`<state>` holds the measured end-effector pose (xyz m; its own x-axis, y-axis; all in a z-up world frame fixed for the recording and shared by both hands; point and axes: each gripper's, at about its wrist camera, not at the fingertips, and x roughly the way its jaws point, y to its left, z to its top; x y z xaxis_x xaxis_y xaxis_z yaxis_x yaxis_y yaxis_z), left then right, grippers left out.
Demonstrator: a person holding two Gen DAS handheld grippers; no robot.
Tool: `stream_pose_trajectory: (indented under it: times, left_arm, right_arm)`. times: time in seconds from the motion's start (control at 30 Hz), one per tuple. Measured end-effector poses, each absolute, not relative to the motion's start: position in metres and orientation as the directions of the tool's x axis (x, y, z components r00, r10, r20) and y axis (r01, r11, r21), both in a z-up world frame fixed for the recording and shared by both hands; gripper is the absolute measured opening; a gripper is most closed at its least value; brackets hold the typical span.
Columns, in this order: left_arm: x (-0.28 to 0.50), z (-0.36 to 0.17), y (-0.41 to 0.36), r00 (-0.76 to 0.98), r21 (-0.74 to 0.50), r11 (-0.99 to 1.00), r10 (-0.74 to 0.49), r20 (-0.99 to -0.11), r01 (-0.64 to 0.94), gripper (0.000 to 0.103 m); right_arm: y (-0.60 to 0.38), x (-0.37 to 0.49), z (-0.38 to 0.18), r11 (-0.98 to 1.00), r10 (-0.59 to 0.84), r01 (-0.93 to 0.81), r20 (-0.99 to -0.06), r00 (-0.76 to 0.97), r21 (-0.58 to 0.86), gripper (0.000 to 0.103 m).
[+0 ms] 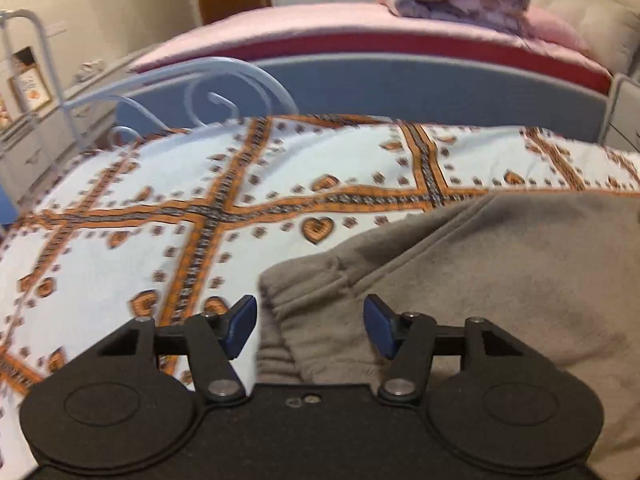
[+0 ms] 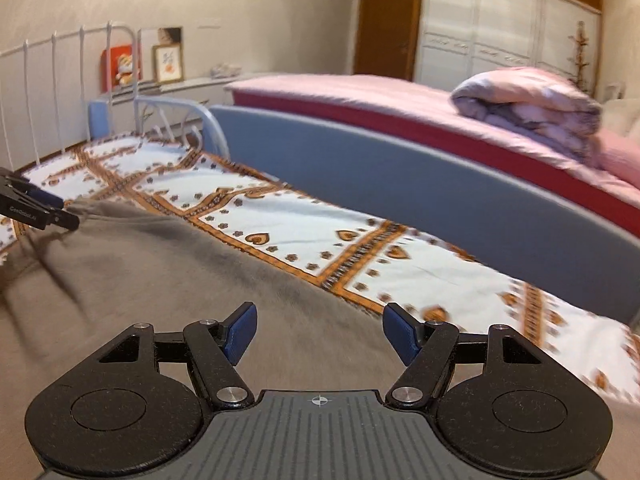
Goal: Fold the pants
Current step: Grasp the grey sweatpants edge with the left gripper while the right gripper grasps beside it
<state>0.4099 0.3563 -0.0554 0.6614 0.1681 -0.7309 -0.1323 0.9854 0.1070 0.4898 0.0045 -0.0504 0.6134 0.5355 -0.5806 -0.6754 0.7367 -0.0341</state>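
Grey-brown fleece pants [image 1: 480, 280] lie spread on a white bedspread [image 1: 160, 208] with orange bands and hearts. In the left wrist view my left gripper [image 1: 310, 328] hangs over the pants' gathered left corner. Its blue pads stand apart on either side of the fabric without pressing on it. In the right wrist view my right gripper [image 2: 320, 332] is open above the pants [image 2: 160, 272], close to their far edge, with nothing pinched. The left gripper [image 2: 60, 210] also shows at the far left of that view, at the pants' far corner.
A blue padded board [image 2: 400, 184] runs along the bedspread's far side. Behind it is a pink bed [image 2: 340, 84] with a rolled quilt [image 2: 528, 108]. A white metal bed frame [image 2: 60, 80] stands at the head end, with a shelf of pictures [image 2: 168, 64] and a wardrobe [image 2: 500, 28] beyond.
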Motion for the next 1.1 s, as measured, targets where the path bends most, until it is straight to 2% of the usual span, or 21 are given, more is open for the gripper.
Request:
stream_pose_trajectory:
  times: [0.2,0.4,0.43,0.47,0.53,0.6,0.63,0.67,0.7,0.73,0.83,1.1]
  left_arm:
    - [0.428,-0.057,0.364,0.655,0.089,0.991,0.130,-0.744,-0.097,0.052]
    - [0.439,-0.062,0.374,0.647,0.039,0.996,0.080,-0.758,-0.078,0.052]
    - [0.440,-0.062,0.373,0.649,0.050,0.997,0.078,-0.756,-0.062,0.053]
    - [0.440,-0.063,0.372,0.649,0.068,0.996,0.083,-0.756,-0.049,0.058]
    - [0.441,-0.067,0.374,0.648,0.054,0.996,0.086,-0.757,-0.069,0.060]
    - [0.442,-0.070,0.375,0.649,0.017,0.995,0.078,-0.757,-0.099,0.057]
    - [0.442,-0.072,0.376,0.653,0.007,0.994,0.077,-0.754,-0.110,0.053]
    - [0.442,-0.073,0.375,0.662,0.005,0.994,0.079,-0.745,-0.113,0.047]
    - [0.441,-0.074,0.375,0.671,-0.004,0.994,0.070,-0.738,-0.109,0.042]
    - [0.440,-0.072,0.375,0.682,-0.023,0.994,0.054,-0.730,-0.103,0.031]
    - [0.434,-0.064,0.369,0.713,-0.015,0.995,0.060,-0.698,-0.098,0.023]
    - [0.361,-0.001,0.358,0.864,-0.044,0.998,0.014,-0.502,-0.042,0.023]
  right_arm:
    - [0.035,0.534,-0.077,0.672,0.520,-0.732,-0.634,0.572,-0.109,0.071]
    - [0.032,0.555,-0.087,0.643,0.541,-0.765,-0.682,0.492,-0.042,0.066]
    - [0.032,0.556,-0.086,0.640,0.547,-0.768,-0.681,0.486,-0.034,0.063]
    - [0.031,0.557,-0.084,0.630,0.561,-0.776,-0.680,0.472,-0.019,0.055]
    - [0.032,0.556,-0.083,0.605,0.569,-0.796,-0.687,0.452,-0.022,0.054]
    - [0.034,0.558,-0.085,0.597,0.570,-0.802,-0.691,0.445,-0.024,0.053]
    - [0.034,0.558,-0.086,0.602,0.568,-0.798,-0.693,0.443,-0.017,0.049]
    - [0.035,0.558,-0.086,0.600,0.577,-0.800,-0.692,0.433,-0.001,0.025]
    - [0.037,0.554,-0.086,0.596,0.585,-0.803,-0.688,0.429,0.007,0.012]
    - [0.040,0.550,-0.086,0.601,0.572,-0.799,-0.689,0.445,-0.017,0.011]
    - [0.045,0.540,-0.080,0.622,0.547,-0.781,-0.683,0.484,-0.056,0.005]
    - [0.019,0.455,-0.015,0.591,0.581,-0.790,-0.594,0.557,-0.162,0.004]
